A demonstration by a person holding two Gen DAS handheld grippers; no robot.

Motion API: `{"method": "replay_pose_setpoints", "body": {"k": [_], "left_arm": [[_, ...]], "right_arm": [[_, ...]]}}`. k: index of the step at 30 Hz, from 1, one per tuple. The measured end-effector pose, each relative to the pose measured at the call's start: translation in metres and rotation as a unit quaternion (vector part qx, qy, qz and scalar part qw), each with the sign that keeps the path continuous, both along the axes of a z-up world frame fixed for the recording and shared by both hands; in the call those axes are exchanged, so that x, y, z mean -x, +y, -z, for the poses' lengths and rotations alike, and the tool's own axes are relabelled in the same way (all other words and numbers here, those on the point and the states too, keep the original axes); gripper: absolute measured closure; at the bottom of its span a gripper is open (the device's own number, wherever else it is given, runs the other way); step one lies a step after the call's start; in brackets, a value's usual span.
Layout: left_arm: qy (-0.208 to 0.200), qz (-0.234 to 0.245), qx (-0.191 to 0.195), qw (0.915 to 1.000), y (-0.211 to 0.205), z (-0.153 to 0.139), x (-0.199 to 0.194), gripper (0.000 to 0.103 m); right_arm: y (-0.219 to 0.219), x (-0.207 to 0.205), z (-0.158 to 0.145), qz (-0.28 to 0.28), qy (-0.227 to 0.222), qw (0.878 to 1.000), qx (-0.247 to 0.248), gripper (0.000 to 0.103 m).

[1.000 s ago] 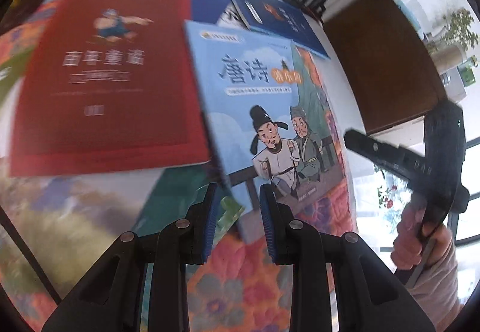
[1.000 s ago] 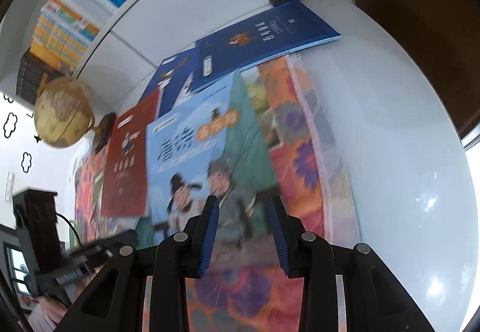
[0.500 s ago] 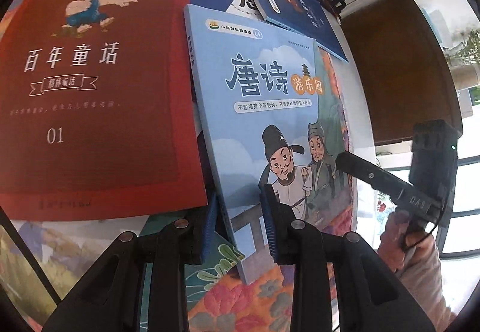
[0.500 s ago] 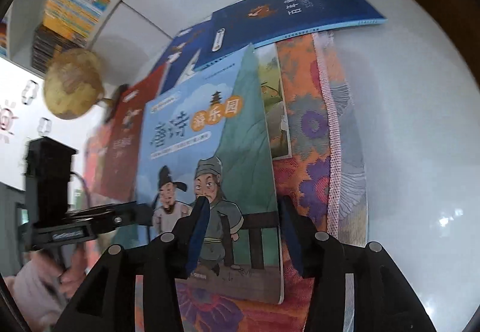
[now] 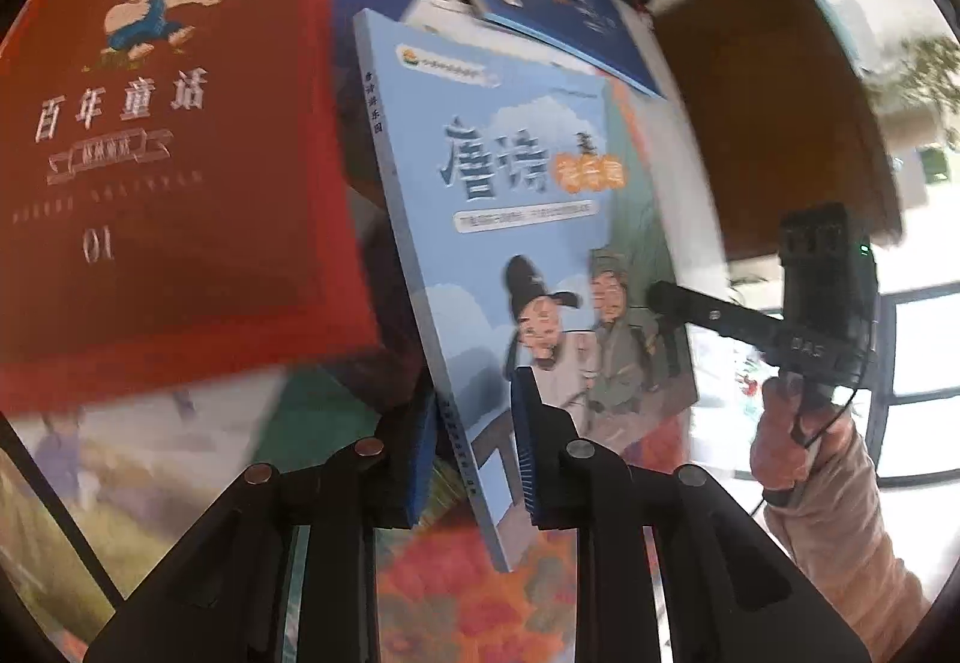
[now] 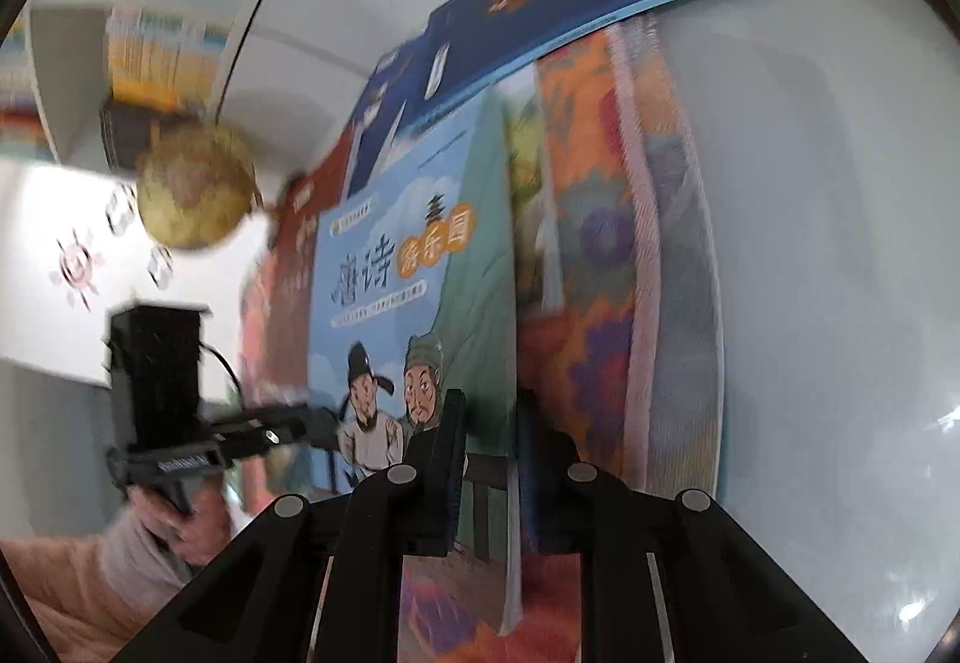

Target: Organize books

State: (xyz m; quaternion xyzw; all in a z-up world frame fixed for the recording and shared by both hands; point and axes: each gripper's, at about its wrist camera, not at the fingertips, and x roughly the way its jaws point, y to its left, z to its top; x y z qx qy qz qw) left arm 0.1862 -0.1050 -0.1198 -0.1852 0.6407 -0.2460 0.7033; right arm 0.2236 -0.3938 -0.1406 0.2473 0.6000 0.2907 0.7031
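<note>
A white table point(image 6: 810, 195) fills most of the right wrist view, with a flowered cloth point(image 6: 606, 273) spread along it under the books. In the left wrist view a red book point(image 5: 174, 141) lies flat on the left, its near edge just beside the raised blue book point(image 5: 516, 219). That blue book, with two cartoon men on its cover, is tilted up off the cloth, spine side toward the red book. Beyond it a dark blue book point(image 5: 552, 9) lies flat near the table's far edge, overlapping another dark blue cover.

The left gripper point(image 5: 474, 459) has just been closing and is clamped on the blue book's near corner at the spine, one pad on the cover and one behind. The right gripper point(image 6: 489, 459) has just been closing too and pinches the book's opposite, open edge near its lower corner; it shows in the left view as a black tool held by a hand point(image 5: 792, 441) in a pale sleeve.

A globe point(image 6: 195, 189) stands at the far left, blurred, below blurred shelves of books point(image 6: 180, 3).
</note>
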Motion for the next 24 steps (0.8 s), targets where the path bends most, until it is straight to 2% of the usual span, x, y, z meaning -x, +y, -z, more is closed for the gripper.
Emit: {"method": "replay_pose_setpoints", "body": {"k": [3,5,6,7,9,16,20,24], "left_arm": [[-0.002,0.022,0.011,0.9997,-0.005,-0.006,0.011,0.084],[0.005,0.025,0.016,0.9996,-0.006,-0.001,0.011,0.084],[0.011,0.021,0.01,0.9997,-0.006,0.003,0.009,0.09],[0.023,0.013,-0.005,0.9996,-0.006,0.011,0.003,0.09],[0.039,-0.01,0.008,0.9992,-0.001,0.018,-0.005,0.09],[0.077,-0.019,0.048,0.9957,0.009,0.032,-0.02,0.088],[0.089,-0.012,0.054,0.9945,0.011,0.033,-0.024,0.085],[0.086,-0.013,0.051,0.9949,0.008,0.032,-0.027,0.085]], "right_arm": [[0.001,0.015,-0.012,-0.036,0.006,0.999,-0.018,0.088],[-0.001,0.016,-0.004,-0.036,0.027,0.999,0.008,0.088],[-0.002,0.014,0.002,-0.031,0.036,0.999,0.01,0.088],[-0.005,0.012,0.011,-0.023,0.049,0.998,0.007,0.087],[-0.014,0.01,0.024,0.009,0.073,0.996,-0.041,0.087],[-0.033,0.003,0.045,0.034,0.117,0.986,-0.11,0.089],[-0.037,0.004,0.047,0.034,0.117,0.985,-0.124,0.09],[-0.037,0.006,0.045,0.039,0.109,0.987,-0.114,0.09]]}}
